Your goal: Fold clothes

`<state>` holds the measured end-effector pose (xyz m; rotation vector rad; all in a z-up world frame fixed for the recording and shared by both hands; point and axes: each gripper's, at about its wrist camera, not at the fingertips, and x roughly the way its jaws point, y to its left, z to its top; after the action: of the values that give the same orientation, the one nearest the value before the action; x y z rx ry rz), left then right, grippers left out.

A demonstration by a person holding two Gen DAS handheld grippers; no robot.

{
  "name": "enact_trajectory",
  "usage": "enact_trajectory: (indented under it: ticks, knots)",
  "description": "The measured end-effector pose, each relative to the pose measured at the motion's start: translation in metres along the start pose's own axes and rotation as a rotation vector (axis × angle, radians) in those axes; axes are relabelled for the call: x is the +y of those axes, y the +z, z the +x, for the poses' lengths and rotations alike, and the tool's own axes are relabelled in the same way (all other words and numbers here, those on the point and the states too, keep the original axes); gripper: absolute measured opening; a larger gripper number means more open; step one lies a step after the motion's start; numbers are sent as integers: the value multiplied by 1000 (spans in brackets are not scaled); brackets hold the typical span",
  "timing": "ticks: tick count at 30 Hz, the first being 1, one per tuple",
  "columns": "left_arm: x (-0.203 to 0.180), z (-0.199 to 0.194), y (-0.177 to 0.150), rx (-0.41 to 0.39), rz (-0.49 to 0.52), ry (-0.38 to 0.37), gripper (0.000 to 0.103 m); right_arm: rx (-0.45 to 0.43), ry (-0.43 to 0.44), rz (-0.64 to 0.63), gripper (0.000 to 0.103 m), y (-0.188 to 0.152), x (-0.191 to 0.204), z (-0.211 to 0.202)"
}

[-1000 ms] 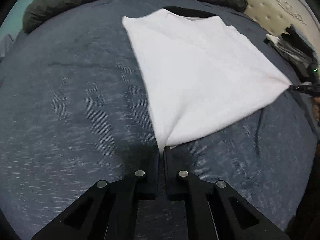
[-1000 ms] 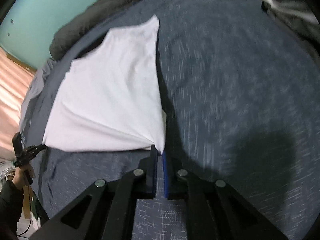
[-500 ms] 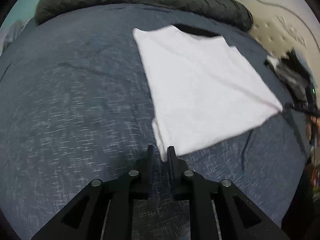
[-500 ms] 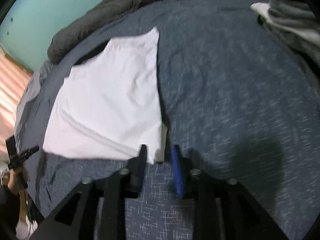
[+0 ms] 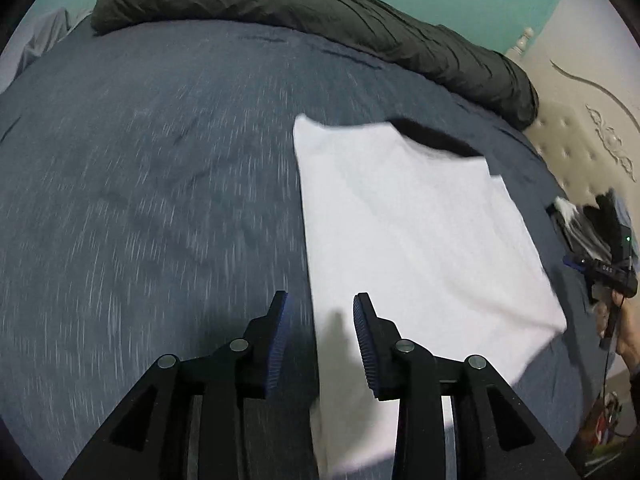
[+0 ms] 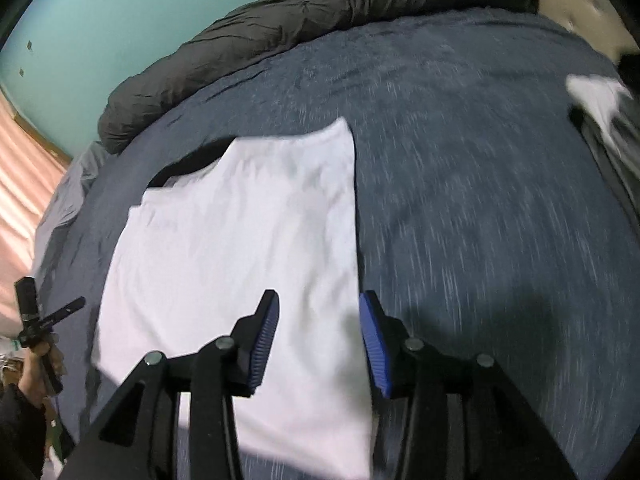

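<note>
A white garment (image 5: pixel 420 240) lies folded flat on the blue bedspread (image 5: pixel 160 200). My left gripper (image 5: pixel 320 300) hovers over its near left edge, jaws opening, pads clear of the cloth. In the right wrist view the same garment (image 6: pixel 240 240) spreads to the left, and my right gripper (image 6: pixel 319 298) hangs above its near right edge, jaws also opening with nothing pinched. Each gripper shows in the other's view: the right gripper (image 5: pixel 600 272) beyond the garment's right corner, the left gripper (image 6: pixel 52 316) in a hand at the bed's left side.
A rolled dark grey duvet (image 5: pixel 320 12) lines the bed's far edge under a teal wall. A pile of clothes (image 6: pixel 600 112) sits at the right near the beige tufted headboard (image 5: pixel 580 140). A dark patch (image 5: pixel 432 140) shows at the garment's far edge. A pink curtain (image 6: pixel 24 184) hangs left.
Both grippers were shut on the garment's near corners; they have let go, opened, and risen forward over it. The garment has dropped flat, no longer stretched to points.
</note>
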<state>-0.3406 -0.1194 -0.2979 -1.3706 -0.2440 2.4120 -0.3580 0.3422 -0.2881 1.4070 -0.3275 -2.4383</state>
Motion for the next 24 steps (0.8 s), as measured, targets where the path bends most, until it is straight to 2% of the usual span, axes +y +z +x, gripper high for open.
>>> enact_trajectory:
  ticks: [3, 9, 12, 18, 24]
  knots:
    - [2, 18, 30, -4, -6, 8, 37, -18, 11, -17, 43, 31, 3, 16]
    - [4, 57, 82, -15, 3, 15, 47, -22, -56, -27, 43, 82, 2, 62]
    - [11, 78, 102, -8, -30, 13, 49, -32, -90, -11, 43, 101, -4, 82]
    - [25, 107, 122, -23, -49, 35, 49, -20, -101, -55, 43, 121, -3, 114]
    - [28, 122, 126, -39, -36, 25, 49, -32, -131, -57, 43, 134, -11, 132]
